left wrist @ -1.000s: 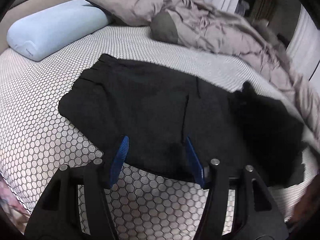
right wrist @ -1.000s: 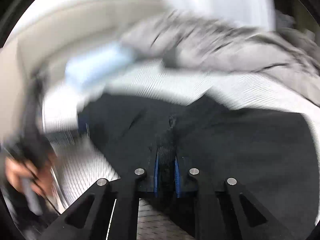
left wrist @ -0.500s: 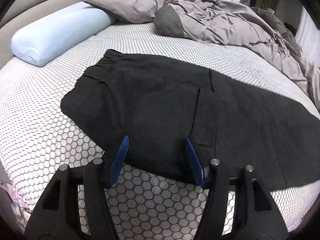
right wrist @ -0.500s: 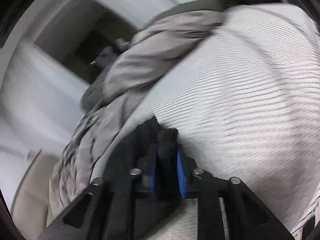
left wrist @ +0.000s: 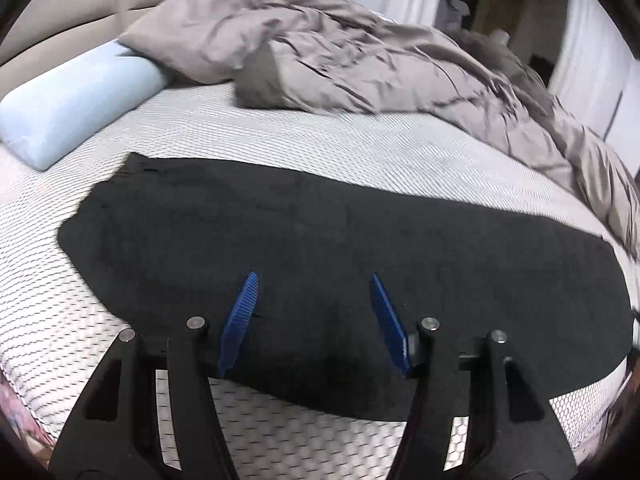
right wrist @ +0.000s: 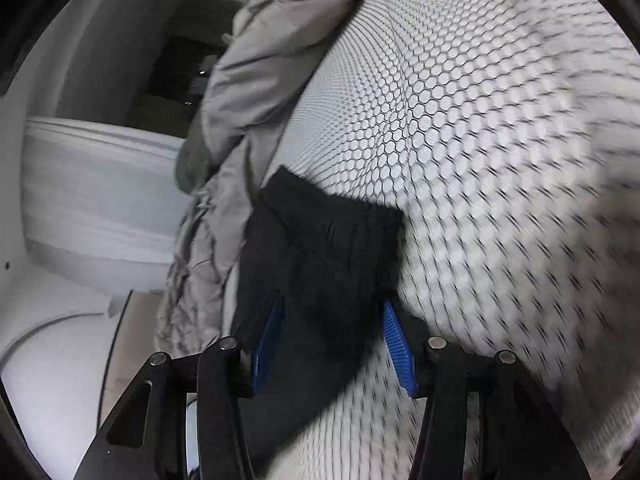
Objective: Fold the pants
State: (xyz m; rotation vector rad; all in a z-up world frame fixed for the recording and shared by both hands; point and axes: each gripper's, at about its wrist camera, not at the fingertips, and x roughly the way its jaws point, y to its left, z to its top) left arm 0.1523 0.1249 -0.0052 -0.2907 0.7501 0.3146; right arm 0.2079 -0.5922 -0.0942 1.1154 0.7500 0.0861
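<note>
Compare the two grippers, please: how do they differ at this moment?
The left gripper hangs open above the pants with nothing between its jaws; the right gripper has just been opening, with the pants' end between its jaws. Both have blue pads.

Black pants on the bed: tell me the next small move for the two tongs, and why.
Probably draw the right tongs back off the cloth. Their jaws have just been opening, and the end of the black pants lies loose between the pads, apparently released. The pants lie long and flat on the honeycomb sheet; the left tongs hover open above the near edge, so the next fold grasp can follow.
</note>
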